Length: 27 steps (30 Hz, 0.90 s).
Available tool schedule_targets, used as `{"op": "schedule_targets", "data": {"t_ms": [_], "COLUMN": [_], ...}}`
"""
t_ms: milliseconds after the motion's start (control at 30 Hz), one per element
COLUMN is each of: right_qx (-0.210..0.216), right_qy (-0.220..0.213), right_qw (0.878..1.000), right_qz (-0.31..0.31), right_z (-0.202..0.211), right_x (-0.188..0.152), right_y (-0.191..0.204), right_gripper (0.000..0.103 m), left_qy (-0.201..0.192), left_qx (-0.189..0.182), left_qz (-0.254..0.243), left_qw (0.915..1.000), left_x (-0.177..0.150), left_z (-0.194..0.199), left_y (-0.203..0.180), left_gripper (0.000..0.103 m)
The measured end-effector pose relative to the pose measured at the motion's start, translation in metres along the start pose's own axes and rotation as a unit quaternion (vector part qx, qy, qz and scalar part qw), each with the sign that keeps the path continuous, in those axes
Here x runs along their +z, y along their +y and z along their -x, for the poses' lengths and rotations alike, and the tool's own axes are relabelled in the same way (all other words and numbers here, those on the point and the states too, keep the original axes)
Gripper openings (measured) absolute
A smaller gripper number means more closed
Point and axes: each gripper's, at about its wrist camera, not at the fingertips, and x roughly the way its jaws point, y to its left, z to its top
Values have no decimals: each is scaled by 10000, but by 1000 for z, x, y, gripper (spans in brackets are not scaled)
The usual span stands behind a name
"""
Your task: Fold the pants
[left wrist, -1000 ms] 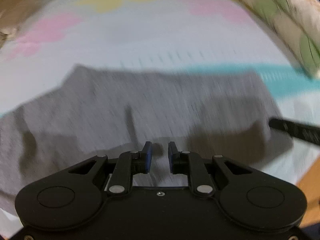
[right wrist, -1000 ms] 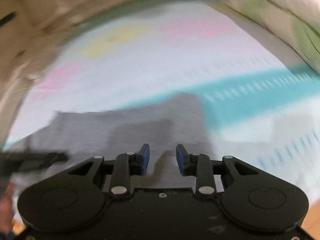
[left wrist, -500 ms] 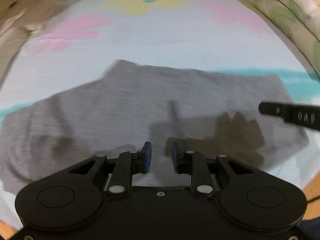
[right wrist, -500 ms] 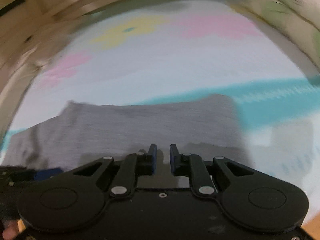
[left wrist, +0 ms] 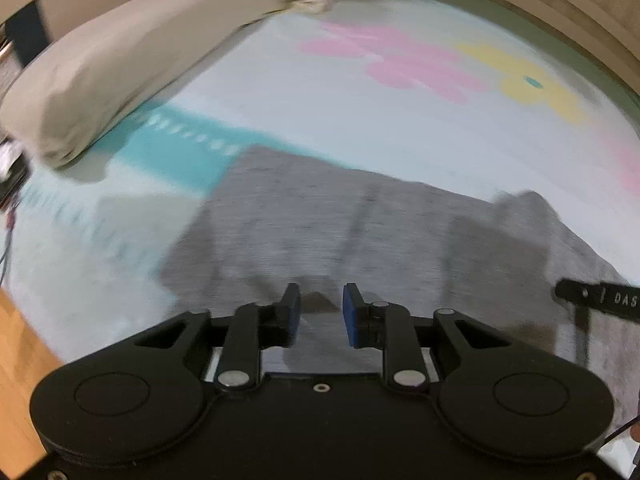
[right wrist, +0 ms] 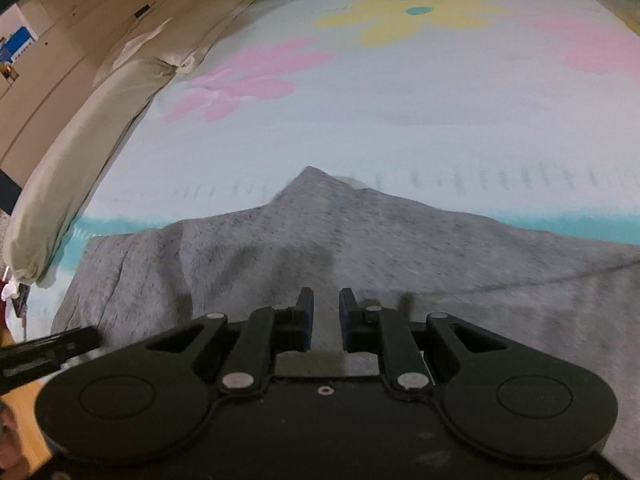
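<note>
Grey pants (left wrist: 360,232) lie spread flat on a pale blue bed sheet (left wrist: 320,128) printed with a teal stripe and flowers. My left gripper (left wrist: 320,300) hovers over the pants near their left end. Its jaws are opening and nothing is between the blue pads. My right gripper (right wrist: 322,300) hangs over the pants (right wrist: 380,240), which come to a pointed corner on the far side. Its pads stand a narrow gap apart with nothing held. A black part of the other gripper shows at the right edge (left wrist: 600,300) of the left view and at the left edge (right wrist: 48,348) of the right view.
A beige pillow (left wrist: 100,80) lies along the sheet's left side, also seen in the right wrist view (right wrist: 100,120). Wooden floor (left wrist: 16,360) shows past the bed's near left edge. A headboard or wall curves behind the sheet's far side.
Both grippers swept sideways across the pants, so the pillow is now in view. The left jaws widened. The right jaws narrowed and then held.
</note>
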Motion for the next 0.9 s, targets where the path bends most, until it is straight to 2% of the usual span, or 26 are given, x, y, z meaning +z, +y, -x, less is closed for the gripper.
{"op": "schedule_targets", "data": {"t_ms": [133, 200, 300, 433, 600, 667, 800, 900], "right_qx": [-62, -134, -287, -131, -99, -116, -145, -143], "right_qy": [415, 297, 300, 490, 570, 576, 572, 571], "right_qw": [9990, 9994, 9972, 9975, 9964, 9955, 9933, 9933], "right_qz": [-119, 94, 621, 484, 625, 745, 997, 997], "right_z": [-17, -17, -14, -10, 0, 0, 0, 2], "right_x": [-9, -20, -29, -41, -60, -67, -76, -77], "right_y": [-10, -5, 8, 11, 18, 26, 35, 35], "right_gripper": [15, 15, 15, 15, 15, 15, 17, 18], "left_qy": [20, 80, 143, 230, 305, 412, 637, 544], "left_qx": [56, -103, -295, -348, -48, -50, -171, -367], "left_qz": [265, 507, 826, 1166, 1353, 1434, 1688, 2121], "left_qw": [9996, 9986, 9960, 9923, 9903, 9888, 9834, 9750], "left_x": [-5, -4, -8, -11, -14, -20, -26, -25], "left_z": [3, 2, 5, 10, 5, 0, -11, -16], "left_y": [31, 42, 51, 62, 71, 72, 75, 82], "left_gripper": [39, 40, 49, 50, 50, 51, 55, 55]}}
